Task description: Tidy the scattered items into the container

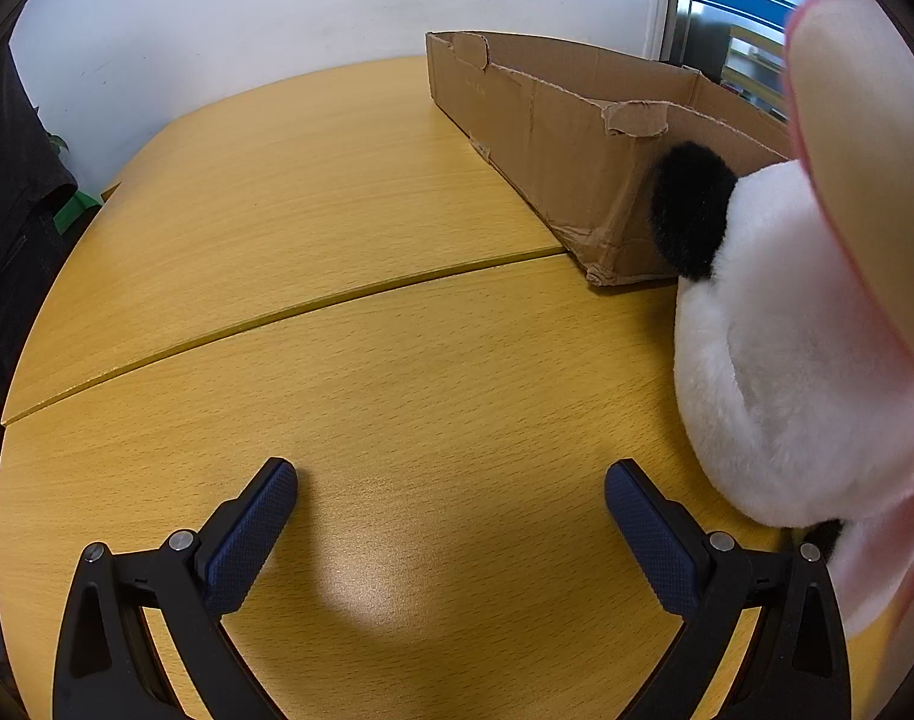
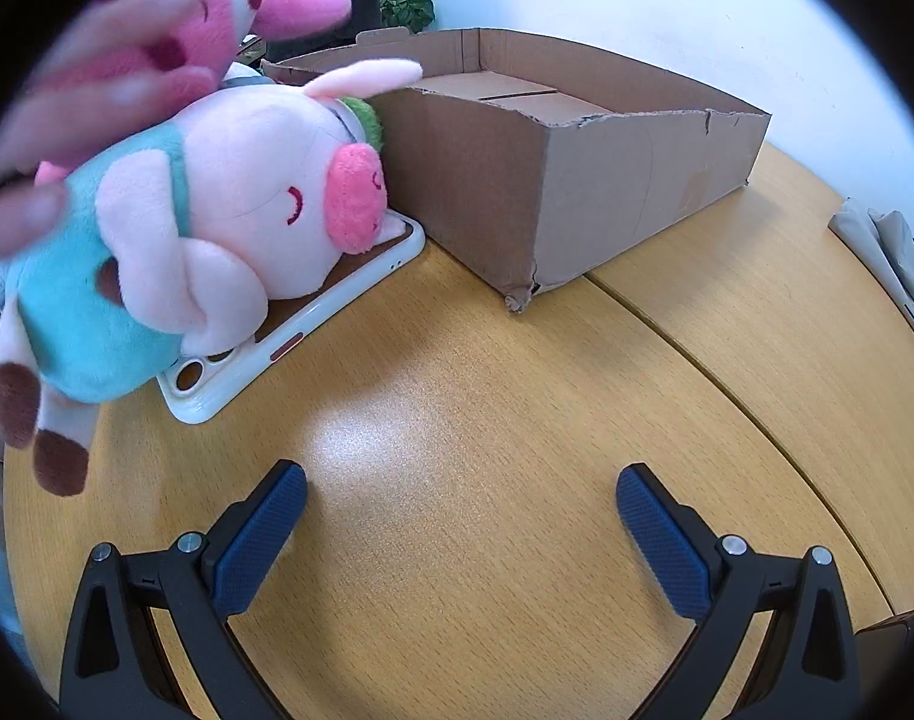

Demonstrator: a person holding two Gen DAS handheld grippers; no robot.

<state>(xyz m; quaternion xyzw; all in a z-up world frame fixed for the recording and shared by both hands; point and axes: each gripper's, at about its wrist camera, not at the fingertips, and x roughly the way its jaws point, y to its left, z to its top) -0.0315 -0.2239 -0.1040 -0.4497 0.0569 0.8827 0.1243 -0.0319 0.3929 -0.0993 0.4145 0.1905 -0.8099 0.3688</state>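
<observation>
Both grippers, left (image 1: 451, 501) & right (image 2: 462, 504), wide w/ nothing held; pig plush (image 2: 229, 210) lies on tray (image 2: 289, 330) beside box (image 2: 577, 180) corner, so grab its body mid-on.

On my right feed I see a pale pink plush pig (image 2: 259, 204) with a hot-pink snout, teal shirt and brown hooves, lying on a white-rimmed brown tray (image 2: 313, 324). A brighter pink plush toy (image 2: 217, 6) shows behind it. The brown cardboard box (image 2: 577, 180) sits on the yellow wood-grain table (image 2: 487, 420). My left feed shows a white plush toy with a black ear (image 1: 787, 330). Both grippers' pads (image 1: 247, 546) are dark blue, cross-hatched.
</observation>
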